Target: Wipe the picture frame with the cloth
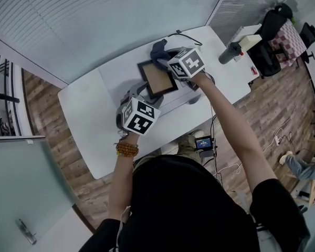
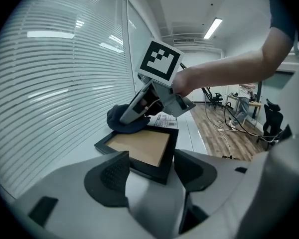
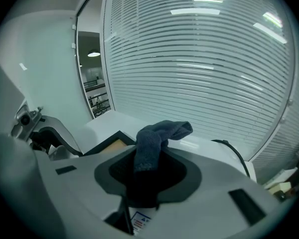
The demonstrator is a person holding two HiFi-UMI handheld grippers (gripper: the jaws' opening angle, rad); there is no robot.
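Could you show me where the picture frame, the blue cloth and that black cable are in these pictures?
picture frame [image 1: 157, 79]: head view, on its brown middle panel.
cloth [image 3: 149, 148]: right gripper view, on the upright fold.
cable [image 3: 236, 154]: right gripper view, on its curved stretch.

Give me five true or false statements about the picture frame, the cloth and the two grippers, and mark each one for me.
1. The right gripper is clamped on the cloth. True.
2. The picture frame stands upright against the window blinds. False: it lies on the white table.
3. The left gripper has its jaws apart, with a corner of the picture frame between them. True.
4. The cloth is bright red. False: it is dark blue-grey.
5. The cloth sits at the corner of the picture frame that is between the left gripper's jaws. False: it is at the far end of the frame, away from the left gripper.
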